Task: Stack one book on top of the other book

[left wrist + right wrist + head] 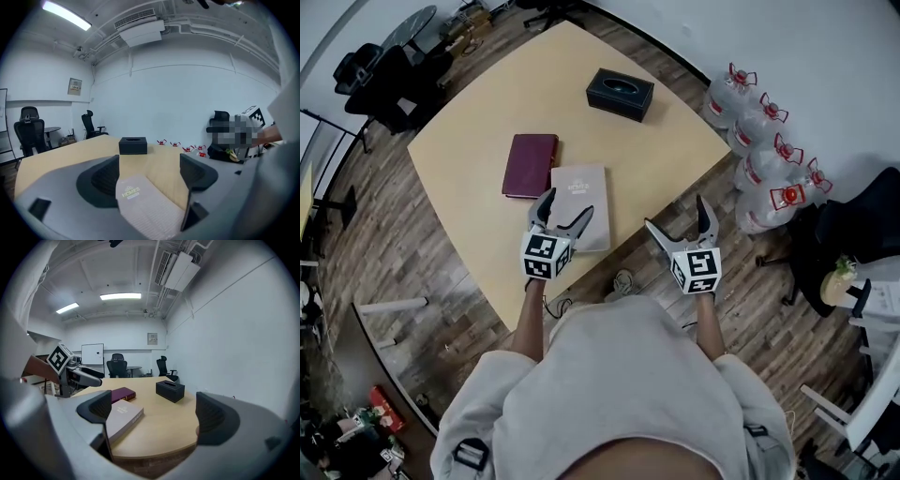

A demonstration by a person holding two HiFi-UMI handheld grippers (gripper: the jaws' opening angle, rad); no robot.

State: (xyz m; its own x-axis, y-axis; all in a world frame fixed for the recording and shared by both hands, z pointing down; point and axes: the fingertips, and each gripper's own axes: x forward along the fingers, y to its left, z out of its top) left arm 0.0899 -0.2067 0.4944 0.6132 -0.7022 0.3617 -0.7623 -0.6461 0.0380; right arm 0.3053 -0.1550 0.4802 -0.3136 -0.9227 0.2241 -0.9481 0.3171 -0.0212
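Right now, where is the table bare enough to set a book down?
Bare: table between grey book and tissue box, and left of the maroon book. Crowded: near edge, books side by side, left tongs over the grey one.

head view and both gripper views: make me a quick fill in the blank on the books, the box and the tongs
1. The maroon book and the grey book lie ___ on the table, not stacked.
2. The left tongs are open over the near end of the ___ book.
3. The right tongs are open and hold ___.
4. The box beyond the books is ___ in colour.
Missing words: side by side; grey; nothing; black.
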